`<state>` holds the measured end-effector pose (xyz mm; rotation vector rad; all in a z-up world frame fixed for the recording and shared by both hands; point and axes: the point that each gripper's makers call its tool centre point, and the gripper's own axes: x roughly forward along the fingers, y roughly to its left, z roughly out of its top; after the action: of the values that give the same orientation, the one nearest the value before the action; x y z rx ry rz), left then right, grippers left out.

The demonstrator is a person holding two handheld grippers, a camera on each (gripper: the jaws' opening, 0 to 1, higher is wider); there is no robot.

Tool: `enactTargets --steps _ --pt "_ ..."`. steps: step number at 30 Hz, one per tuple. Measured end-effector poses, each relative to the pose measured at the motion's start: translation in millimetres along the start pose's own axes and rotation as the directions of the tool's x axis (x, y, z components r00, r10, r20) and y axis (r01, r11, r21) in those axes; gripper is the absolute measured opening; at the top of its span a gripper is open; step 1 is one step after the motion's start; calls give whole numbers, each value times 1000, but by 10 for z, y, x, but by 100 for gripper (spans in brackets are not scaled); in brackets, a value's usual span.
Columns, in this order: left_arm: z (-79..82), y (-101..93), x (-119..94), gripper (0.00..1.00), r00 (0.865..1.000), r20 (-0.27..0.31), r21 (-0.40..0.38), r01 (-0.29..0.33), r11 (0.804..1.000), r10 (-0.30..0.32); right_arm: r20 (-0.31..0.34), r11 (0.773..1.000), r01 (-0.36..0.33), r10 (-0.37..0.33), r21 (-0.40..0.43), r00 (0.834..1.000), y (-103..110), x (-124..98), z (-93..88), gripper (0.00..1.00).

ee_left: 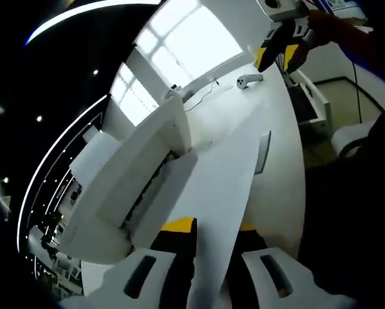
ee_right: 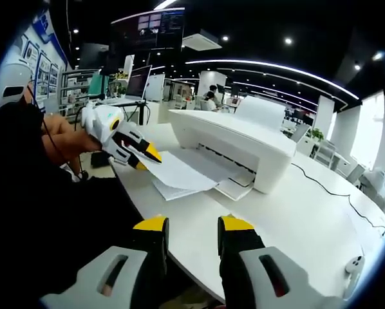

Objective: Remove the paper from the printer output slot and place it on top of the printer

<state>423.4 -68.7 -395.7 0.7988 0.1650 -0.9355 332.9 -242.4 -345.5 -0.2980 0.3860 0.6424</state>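
A white printer [ee_right: 231, 138] stands on a white table [ee_right: 295, 219], its output tray [ee_right: 234, 188] facing the table's near edge. A white sheet of paper [ee_right: 179, 170] stretches from that tray toward the left gripper [ee_right: 147, 158], which is shut on the sheet's free edge. In the left gripper view the paper [ee_left: 225, 180] runs up from between the yellow-tipped jaws of the left gripper [ee_left: 212, 226], with the printer [ee_left: 134, 174] to its left. The right gripper [ee_right: 192, 225] hangs open over the table's near edge with nothing between its jaws; it shows far off as the right gripper [ee_left: 279, 56].
A black cable [ee_right: 328, 187] trails across the table right of the printer. A small white mouse-like device [ee_right: 353, 264] lies near the table's far right end, also the device [ee_left: 249, 80]. A person's sleeve and hand [ee_right: 64, 145] are behind the left gripper. Desks and monitors fill the background.
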Motion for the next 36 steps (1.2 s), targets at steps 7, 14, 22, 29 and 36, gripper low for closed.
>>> enactTargets --steps 7,14,22,29,36 --pt "13 20 -3 13 1000 8 -11 3 1000 -3 2 1000 -3 3 3 1000 8 2 2 26" --pt "18 51 -11 9 1000 9 -11 7 1000 -7 5 1000 -2 2 4 1000 12 -1 10 26" --pt "27 49 -9 7 1000 12 -12 19 1000 -19 6 1000 -3 3 5 1000 16 -3 8 26" --pt "33 53 -9 6 999 18 -14 31 999 -31 7 1000 -3 3 6 1000 10 -2 8 26" --pt "43 52 -13 6 998 35 -24 47 999 -46 6 1000 -3 3 7 1000 4 4 2 26"
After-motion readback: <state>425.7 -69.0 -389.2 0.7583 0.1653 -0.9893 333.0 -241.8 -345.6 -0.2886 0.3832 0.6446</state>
